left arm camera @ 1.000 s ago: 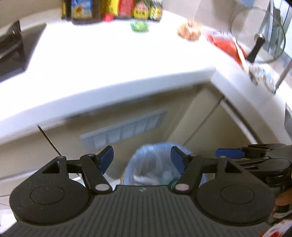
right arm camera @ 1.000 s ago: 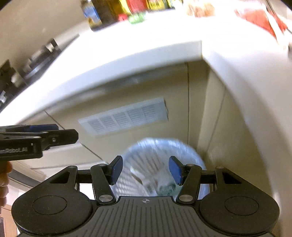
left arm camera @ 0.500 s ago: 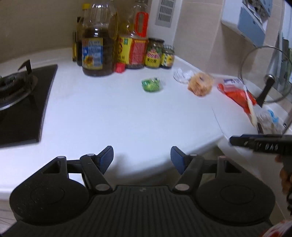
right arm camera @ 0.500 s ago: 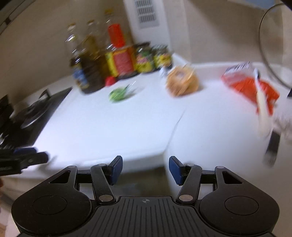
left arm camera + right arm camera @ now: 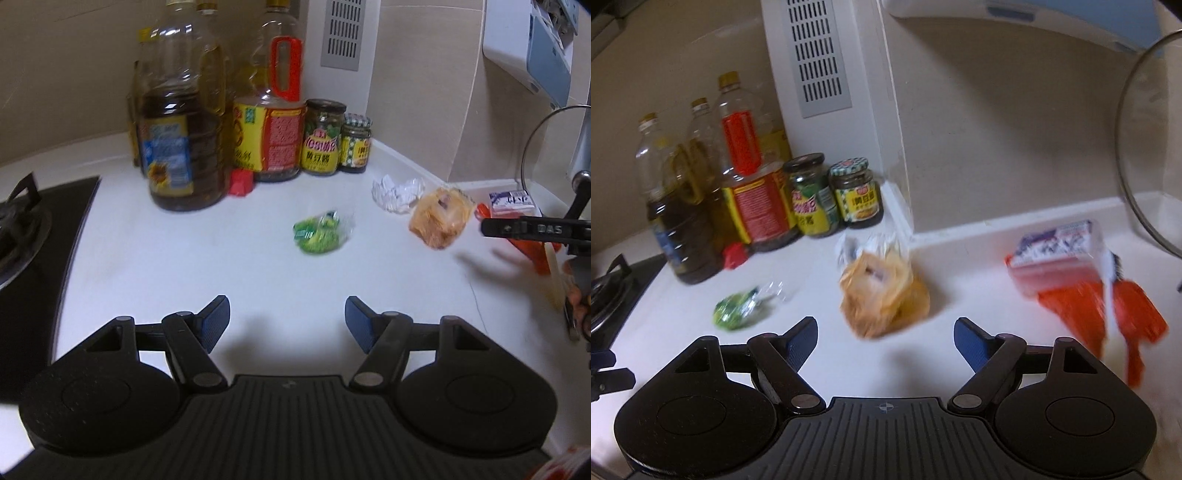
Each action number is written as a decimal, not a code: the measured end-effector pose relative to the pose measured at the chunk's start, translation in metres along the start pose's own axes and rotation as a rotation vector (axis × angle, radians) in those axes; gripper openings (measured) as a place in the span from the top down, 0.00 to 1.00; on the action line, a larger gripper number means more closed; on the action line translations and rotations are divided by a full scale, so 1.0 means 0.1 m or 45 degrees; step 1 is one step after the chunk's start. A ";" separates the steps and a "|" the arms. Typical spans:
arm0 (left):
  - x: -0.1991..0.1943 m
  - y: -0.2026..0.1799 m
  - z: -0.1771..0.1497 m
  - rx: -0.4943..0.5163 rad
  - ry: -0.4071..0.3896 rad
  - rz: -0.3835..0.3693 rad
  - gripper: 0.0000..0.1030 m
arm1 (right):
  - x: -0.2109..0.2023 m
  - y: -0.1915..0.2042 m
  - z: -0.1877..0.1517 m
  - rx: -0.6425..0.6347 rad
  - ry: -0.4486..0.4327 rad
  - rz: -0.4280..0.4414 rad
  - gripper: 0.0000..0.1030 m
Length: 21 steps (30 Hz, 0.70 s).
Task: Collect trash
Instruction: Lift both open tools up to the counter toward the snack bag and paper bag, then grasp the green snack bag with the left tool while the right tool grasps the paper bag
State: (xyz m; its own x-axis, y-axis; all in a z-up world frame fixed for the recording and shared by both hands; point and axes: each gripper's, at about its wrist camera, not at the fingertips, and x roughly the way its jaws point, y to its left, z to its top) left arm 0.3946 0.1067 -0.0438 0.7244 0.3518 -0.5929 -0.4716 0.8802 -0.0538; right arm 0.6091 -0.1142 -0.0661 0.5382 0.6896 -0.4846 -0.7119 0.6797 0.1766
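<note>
- The right gripper [image 5: 884, 334] has blue pads on black fingers. Its jaws have just been opening and now stand wide, with nothing between them.
- Just ahead of these pads lies a crumpled orange-yellow plastic bag [image 5: 884, 295], resting on the white countertop [image 5: 820, 354]. It looks like the trash to take next, but this is my judgement.
- The left gripper [image 5: 287, 319] has its pads apart at a middle width, also empty, and it hovers above the same countertop.
- In front of the left gripper, well apart from its pads, lies a small green crumpled wrapper [image 5: 319, 234].
- Further back I see a crushed piece of clear-white packaging [image 5: 397, 190] near the wall, and at the right a red plastic packet with a white printed end [image 5: 1071, 273].
- The oil bottles [image 5: 690, 206] and the two glass jars with labels [image 5: 834, 197] stand in the corner; they are probably not trash and should stay.
- A black gas stove [image 5: 33, 236] is at the left edge.
- To do the step well, I would lower the right gripper so that both pads come around the thick middle of the orange-yellow bag, then close slowly. The bag is soft and may slip or fold flat.
- The picture is blurred, so slowing down before contact would help.
- The left gripper can take the green wrapper separately.
</note>
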 end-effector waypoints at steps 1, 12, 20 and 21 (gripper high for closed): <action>0.06 -0.03 0.05 0.010 -0.006 -0.002 0.36 | 0.10 0.00 0.04 -0.002 0.003 -0.001 0.22; 0.65 -0.26 0.40 0.158 -0.008 -0.009 0.36 | 0.75 -0.02 0.12 -0.038 0.058 -0.035 0.22; 0.94 -0.31 0.47 0.207 0.019 -0.020 0.35 | 0.82 -0.14 0.11 -0.039 0.059 -0.022 0.50; 0.98 -0.31 0.47 0.218 0.022 -0.018 0.34 | 0.83 -0.15 0.11 -0.040 0.065 -0.017 0.62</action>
State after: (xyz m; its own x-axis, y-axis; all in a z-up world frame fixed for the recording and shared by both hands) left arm 0.5045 0.1288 -0.0624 0.7210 0.3345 -0.6068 -0.3677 0.9270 0.0741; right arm 0.6696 -0.0643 -0.0993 0.5248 0.6661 -0.5300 -0.7188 0.6803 0.1432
